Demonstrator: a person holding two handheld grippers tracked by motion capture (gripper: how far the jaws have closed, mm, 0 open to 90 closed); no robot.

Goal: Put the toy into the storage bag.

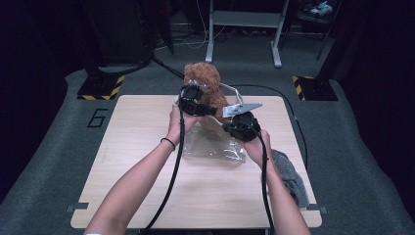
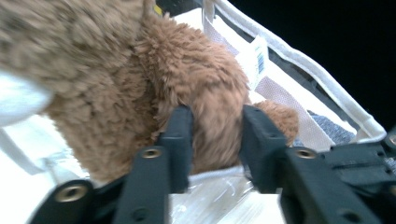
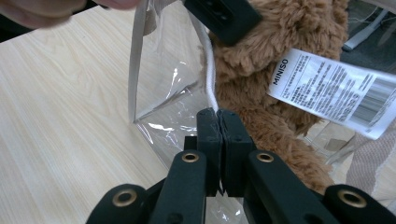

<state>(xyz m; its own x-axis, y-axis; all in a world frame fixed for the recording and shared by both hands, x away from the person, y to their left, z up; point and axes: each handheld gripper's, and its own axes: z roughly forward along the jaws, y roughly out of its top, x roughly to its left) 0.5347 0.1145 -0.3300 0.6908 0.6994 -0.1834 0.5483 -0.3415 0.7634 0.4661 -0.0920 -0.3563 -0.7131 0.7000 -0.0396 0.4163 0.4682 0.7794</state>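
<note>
While both hands are working above the light wooden table, the person is holding 2 black grippers around a brown teddy bear that is sitting partly inside a clear plastic bag with white-edged rims.

Left gripper: its 2 jaws are standing apart, and a plush limb of the teddy bear is lying directly between the fingers. The fur is brushing the inner faces of both fingers, but whether the pads are pressing on it cannot be told from the blurred left gripper view. The bear's body is rising above and to the left of the fingertips; the bag's white rim is running beyond the right finger. In the high view this gripper is sitting against the bear's left flank.

Right gripper: its 2 fingers are pressed together, clamping the bag's white corded edge, which is rising straight up from the fingertips. The clear film is spreading to the left of and below the fingers; the bear's fur is lying just to their right. A white MINISO label is hanging above and to the right of the fingertips. In the high view this gripper is sitting at the bear's right.

A grey cloth is lying on the table's right edge, well apart from both sets of fingers.
</note>
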